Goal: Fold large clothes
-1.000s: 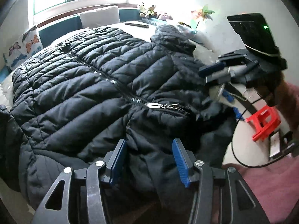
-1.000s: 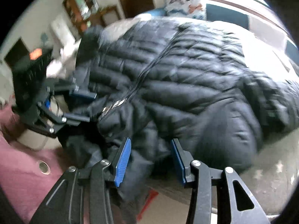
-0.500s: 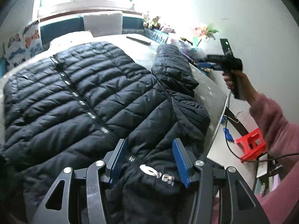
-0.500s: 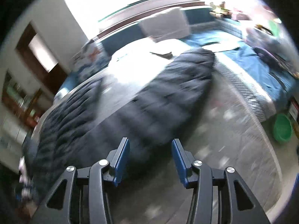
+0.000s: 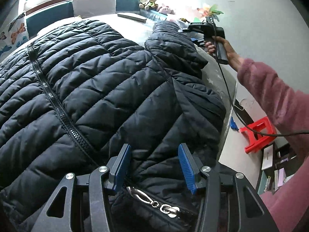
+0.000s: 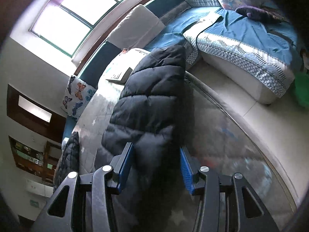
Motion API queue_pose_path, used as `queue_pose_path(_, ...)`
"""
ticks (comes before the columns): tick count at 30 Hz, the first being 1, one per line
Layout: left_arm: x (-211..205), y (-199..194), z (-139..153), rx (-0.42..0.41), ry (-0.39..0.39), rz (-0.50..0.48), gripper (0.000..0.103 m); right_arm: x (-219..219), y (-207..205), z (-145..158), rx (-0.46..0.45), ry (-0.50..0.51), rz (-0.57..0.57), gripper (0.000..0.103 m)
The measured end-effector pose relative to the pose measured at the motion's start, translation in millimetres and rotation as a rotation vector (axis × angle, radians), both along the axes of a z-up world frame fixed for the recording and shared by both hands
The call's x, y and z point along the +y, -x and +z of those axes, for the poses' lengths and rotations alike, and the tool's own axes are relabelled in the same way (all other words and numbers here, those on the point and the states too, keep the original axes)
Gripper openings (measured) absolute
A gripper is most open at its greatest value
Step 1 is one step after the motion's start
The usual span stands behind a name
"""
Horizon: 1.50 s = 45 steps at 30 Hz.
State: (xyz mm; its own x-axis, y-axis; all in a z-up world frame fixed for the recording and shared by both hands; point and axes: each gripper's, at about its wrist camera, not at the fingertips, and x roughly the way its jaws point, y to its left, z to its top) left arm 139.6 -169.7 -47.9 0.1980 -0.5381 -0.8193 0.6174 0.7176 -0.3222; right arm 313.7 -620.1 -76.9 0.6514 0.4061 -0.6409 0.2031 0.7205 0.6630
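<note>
A black quilted puffer jacket [image 5: 108,89] lies spread front-up on the table [image 6: 227,127], zip running down its middle. My left gripper [image 5: 153,160] hangs open over the collar end. Its blue pads stand apart above the fabric, and the silver zip pull [image 5: 152,203] lies just behind them. The jacket's right sleeve [image 6: 152,100] stretches along the table's right edge. My right gripper [image 6: 155,162] is open and straddles the near part of that sleeve, with the fabric lying between the pads. In the left wrist view the right gripper [image 5: 193,36] sits at the sleeve's far end, held by a hand.
A pink-sleeved arm [image 5: 274,96] and a black cable [image 5: 229,96] cross the right side. A red stool [image 5: 257,135] stands on the floor below. A flat book [image 6: 119,76] lies on the table beyond the sleeve. A blue-covered sofa [image 6: 241,34] and a green tub [image 6: 303,89] stand to the right.
My left gripper slid forward over the jacket, so the zip pull passed from ahead of the pads to behind them. My right gripper swung from the collar to the right sleeve and rolled.
</note>
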Motion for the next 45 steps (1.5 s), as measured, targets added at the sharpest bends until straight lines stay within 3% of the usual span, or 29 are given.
queue_pose_path(4, 2.0, -5.9, -3.7, 0.02, 0.008, 0.001, 0.054, -4.4, -15.2, -4.6, -0.035, -0.093, -0.024, 0.049)
queue_pose_path(5, 1.9, -6.9, -5.0, 0.023, 0.008, 0.0, 0.054, -5.5, -17.8, -5.4, -0.038, -0.108, -0.027, 0.037)
queue_pose_path(8, 2.9, -7.8, -5.2, 0.023, 0.008, -0.003, 0.055, -8.8, -19.2, -5.8, -0.043, -0.151, -0.053, 0.016)
queue_pose_path(10, 3.3, -6.9, -4.9, 0.019, 0.009, -0.008, 0.057, -11.7, -18.6, 1.3, -0.052, -0.171, -0.068, 0.014)
queue_pose_path(15, 3.0, -4.0, -1.0, 0.009, 0.005, -0.005, 0.058, -9.2, -12.6, 52.4, -0.139, -0.137, -0.073, 0.012)
queue_pose_path(19, 12.4, -1.8, 10.9, -0.006, 0.012, 0.027, 0.058, 13.6, -3.7, 104.4, -0.219, -0.029, -0.023, 0.011)
queue_pose_path(25, 57.8, 4.3, 42.7, -0.078, 0.067, 0.148, 0.058, 76.5, 32.5, 187.0, -0.368, 0.125, 0.112, 0.011)
queue_pose_path(31, 118.6, 18.3, 58.6, -0.125, 0.115, 0.294, 0.058, 159.9, 72.7, 245.5, -0.483, 0.212, 0.249, 0.012)
queue_pose_path(38, 177.8, 49.3, 56.0, -0.157, 0.144, 0.385, 0.058, 254.2, 114.7, 271.9, -0.536, 0.285, 0.42, 0.012)
queue_pose_path(45, 210.4, 74.3, 43.8, -0.143, 0.179, 0.422, 0.058, 358.0, 153.9, 254.3, -0.525, 0.385, 0.664, 0.011)
